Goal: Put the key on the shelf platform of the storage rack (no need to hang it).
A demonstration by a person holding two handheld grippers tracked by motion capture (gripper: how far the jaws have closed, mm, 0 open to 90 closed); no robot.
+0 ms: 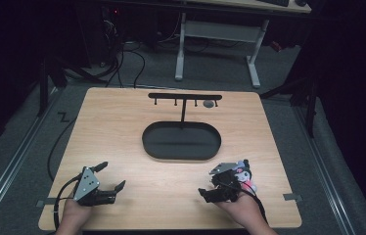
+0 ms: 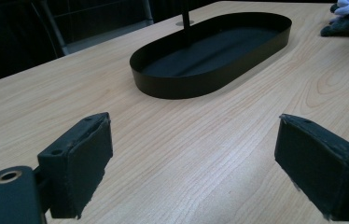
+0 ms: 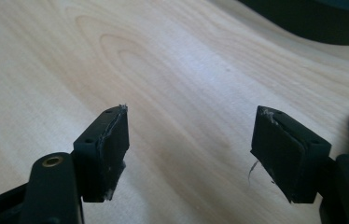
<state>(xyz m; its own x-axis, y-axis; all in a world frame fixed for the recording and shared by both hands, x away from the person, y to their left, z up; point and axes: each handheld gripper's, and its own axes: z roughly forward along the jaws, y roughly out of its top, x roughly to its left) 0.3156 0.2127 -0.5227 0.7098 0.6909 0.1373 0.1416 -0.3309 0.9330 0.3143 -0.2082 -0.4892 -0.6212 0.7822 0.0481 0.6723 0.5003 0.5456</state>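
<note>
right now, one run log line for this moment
left gripper: open, empty | right gripper: open, empty | tray: empty | plush: by right hand

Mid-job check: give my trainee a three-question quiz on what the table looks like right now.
1. True or false: the left tool has its jaws open with nothing between them.
2. What rises from the black oval tray? A) a T-shaped rack with hooks B) a bottle C) a lamp
3. What lies between the jaws of the right tool?

Key: 1 true. 2 A. 3 nothing, just bare table.
</note>
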